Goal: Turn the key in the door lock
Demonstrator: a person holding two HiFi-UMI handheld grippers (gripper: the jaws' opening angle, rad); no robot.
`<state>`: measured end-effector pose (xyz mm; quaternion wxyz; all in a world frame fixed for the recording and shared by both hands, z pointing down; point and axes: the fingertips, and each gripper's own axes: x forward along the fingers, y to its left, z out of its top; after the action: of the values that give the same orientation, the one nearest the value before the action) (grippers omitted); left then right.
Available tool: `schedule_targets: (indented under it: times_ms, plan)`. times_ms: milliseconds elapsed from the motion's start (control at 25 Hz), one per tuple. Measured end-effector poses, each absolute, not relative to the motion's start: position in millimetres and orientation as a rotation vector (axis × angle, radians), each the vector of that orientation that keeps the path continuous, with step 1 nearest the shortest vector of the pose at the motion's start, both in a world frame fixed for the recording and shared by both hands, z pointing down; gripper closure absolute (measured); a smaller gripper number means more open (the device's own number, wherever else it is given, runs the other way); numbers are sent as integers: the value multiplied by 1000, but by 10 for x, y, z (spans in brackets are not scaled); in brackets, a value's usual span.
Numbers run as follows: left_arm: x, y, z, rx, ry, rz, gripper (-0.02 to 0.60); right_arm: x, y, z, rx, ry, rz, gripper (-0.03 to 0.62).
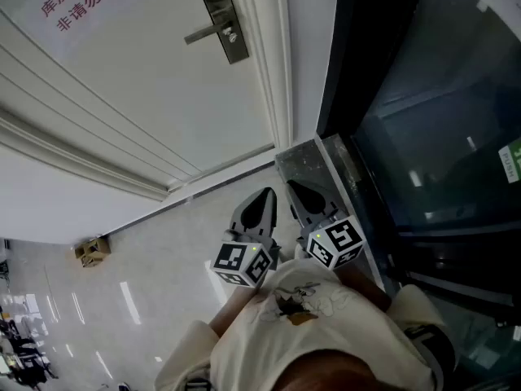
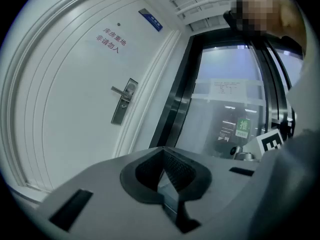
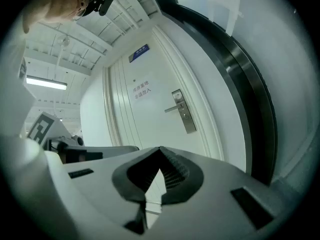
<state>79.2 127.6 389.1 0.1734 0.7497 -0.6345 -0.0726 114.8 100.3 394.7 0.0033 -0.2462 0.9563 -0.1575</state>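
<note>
A silver lock plate [image 1: 223, 19] with a lever handle [image 1: 202, 33] sits on the white door [image 1: 138, 96], far ahead of both grippers. A small round cylinder [image 1: 232, 35] shows beside the lever; it is too small to tell whether a key is in it. My left gripper [image 1: 262, 204] and right gripper [image 1: 299, 192] are held side by side close to my body, both shut and empty, pointing toward the door. The left gripper view has the lock plate [image 2: 124, 102] well beyond the left gripper's tip [image 2: 162, 151]. In the right gripper view the lock plate [image 3: 183, 111] is likewise distant from that gripper's tip [image 3: 160, 151].
Red lettering [image 1: 77, 2] is printed on the door. A dark metal frame [image 1: 342, 72] and a glass door with a green push sign [image 2: 242, 128] stand to the right. A marble threshold [image 1: 313, 165] lies below the frame. A small cardboard box [image 1: 94, 251] rests on the glossy floor at left.
</note>
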Motion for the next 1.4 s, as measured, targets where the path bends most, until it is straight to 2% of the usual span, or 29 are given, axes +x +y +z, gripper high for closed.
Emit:
schedule_targets:
  times_ms: [560, 840, 1040, 1400]
  plan:
    - [763, 1022, 4007, 2087, -1819, -205, 577, 1114, 670, 4047, -756, 3003, -528, 588]
    - [198, 545, 4097, 2079, -1819, -222, 575, 539, 167, 4150, -723, 3025, -545, 583]
    - [-443, -47, 4074, 2123, -1784, -232, 576, -57, -440, 4165, -781, 2997, -548, 582]
    - [-1314, -719, 3850, 2186, -1750, -231, 575, -873, -1309, 3976, -876, 2943, -565, 520]
